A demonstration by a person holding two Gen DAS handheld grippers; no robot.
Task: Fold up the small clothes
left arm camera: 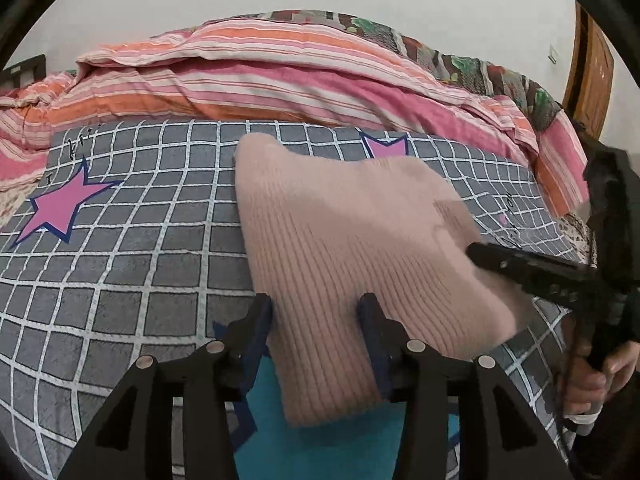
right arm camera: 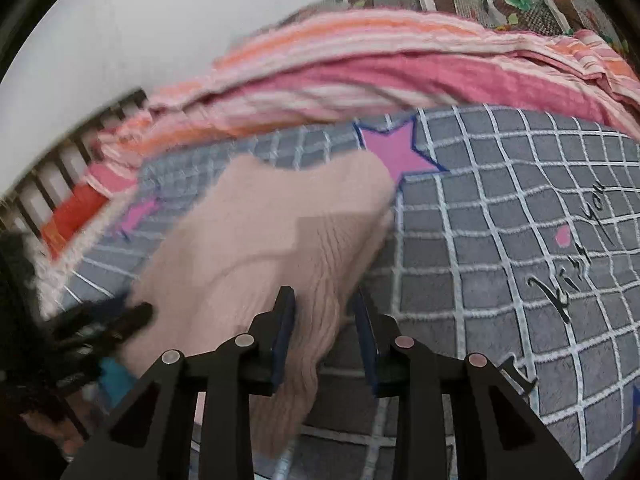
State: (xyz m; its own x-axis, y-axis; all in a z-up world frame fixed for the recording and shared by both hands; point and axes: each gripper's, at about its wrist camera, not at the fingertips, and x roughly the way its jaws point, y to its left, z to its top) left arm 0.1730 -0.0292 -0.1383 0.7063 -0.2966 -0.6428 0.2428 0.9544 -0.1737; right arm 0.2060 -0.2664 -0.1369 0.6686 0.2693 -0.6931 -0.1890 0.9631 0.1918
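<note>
While the pink ribbed knit (left arm camera: 340, 240) lies on the bed's grey grid cover (left arm camera: 120, 264), both tools sit at its near hem. Left tool (left arm camera: 316, 312): blue pads apart, cloth running between them, no squeeze visible; reads as let go. Right tool (right arm camera: 324, 312): narrower gap, a bunched fold of knit rising between the pads; looks clamped on the right near edge, though blur keeps pad contact unclear.

Knit's long axis runs away from both tools toward the striped pink quilt (left arm camera: 248, 76). Right tool is the only one with a hold, so judgement: next fold or pull is led from the right corner, left tool must re-grip first.

A teal patch (left arm camera: 260, 420) under the near hem is cut off. Far edge of knit is soft and blurred; whether it is a sleeve or collar cannot be told.
</note>
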